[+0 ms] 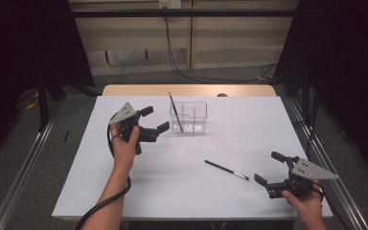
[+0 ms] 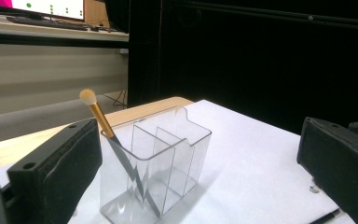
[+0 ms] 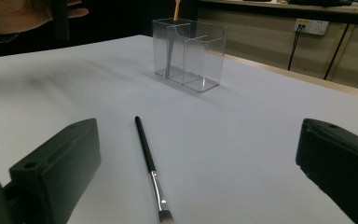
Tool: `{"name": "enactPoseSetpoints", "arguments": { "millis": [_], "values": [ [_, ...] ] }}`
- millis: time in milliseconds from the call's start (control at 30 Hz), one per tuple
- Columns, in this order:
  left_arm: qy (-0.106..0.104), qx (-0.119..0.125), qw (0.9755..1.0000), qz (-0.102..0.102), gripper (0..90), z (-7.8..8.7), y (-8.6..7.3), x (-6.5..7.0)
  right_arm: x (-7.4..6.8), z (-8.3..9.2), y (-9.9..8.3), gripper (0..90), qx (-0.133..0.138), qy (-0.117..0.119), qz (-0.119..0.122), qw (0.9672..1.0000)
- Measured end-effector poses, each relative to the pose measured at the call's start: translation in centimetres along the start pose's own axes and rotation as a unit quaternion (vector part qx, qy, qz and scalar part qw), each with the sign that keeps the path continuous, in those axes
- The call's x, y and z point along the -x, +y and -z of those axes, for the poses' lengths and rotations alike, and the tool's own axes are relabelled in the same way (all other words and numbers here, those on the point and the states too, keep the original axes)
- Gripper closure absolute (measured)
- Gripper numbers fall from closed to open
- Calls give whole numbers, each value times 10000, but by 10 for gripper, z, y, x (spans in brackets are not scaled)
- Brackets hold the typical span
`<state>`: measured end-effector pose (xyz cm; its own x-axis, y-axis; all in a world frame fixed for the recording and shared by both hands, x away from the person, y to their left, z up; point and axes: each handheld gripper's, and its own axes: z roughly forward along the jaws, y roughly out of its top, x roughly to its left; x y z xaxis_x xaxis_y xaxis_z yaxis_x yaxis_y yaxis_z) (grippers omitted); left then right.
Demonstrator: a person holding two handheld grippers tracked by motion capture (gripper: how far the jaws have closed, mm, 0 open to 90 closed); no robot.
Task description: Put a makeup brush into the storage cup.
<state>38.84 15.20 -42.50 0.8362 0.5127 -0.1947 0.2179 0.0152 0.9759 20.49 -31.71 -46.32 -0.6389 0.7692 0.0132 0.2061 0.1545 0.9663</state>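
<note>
Black brush [image 3: 150, 168] lies flat just ahead of our right gripper [image 3: 200, 172], jaws spread and empty, bristles toward us, handle pointing away.

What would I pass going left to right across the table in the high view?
Left gripper → gold-handled brush standing in the clear organizer → black brush lying flat → right gripper.

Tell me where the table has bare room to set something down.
Widest bare patch: the table from the clear organizer across to the right edge. Another runs along the near edge between the two forearms, below the black brush. It is crowded between the left gripper and the organizer, where the gold-handled brush leans.
</note>
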Motion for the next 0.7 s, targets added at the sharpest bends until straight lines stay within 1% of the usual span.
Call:
{"name": "enactPoseSetpoints", "arguments": {
  "millis": [133, 200, 267, 433, 567, 700],
  "values": [
    [2, -5, 10000, -28, 0, 6, -3, 1, -1, 0, 0, 0, 7, -2, 6, 10000],
    [-23, 41, 10000, 6, 0, 8, -4, 2, -1, 0, 0, 0, 13, -6, 13, 10000],
    [-10, 8, 10000, -47, 0, 10, -5, 2, -1, 1, 0, 0, 27, -10, 3, 10000],
    [-70, 42, 10000, -33, 0, 15, -8, 4, 0, 1, 0, 0, 39, -15, -10, 10000],
    [-70, 45, 10000, -18, 0, 19, -11, 6, 0, 2, 0, 0, 45, -13, -8, 10000],
    [-80, 53, 9999, -62, 0, 24, -12, 8, 0, 2, 1, 0, 56, -26, 1, 10000]
  ]
}}
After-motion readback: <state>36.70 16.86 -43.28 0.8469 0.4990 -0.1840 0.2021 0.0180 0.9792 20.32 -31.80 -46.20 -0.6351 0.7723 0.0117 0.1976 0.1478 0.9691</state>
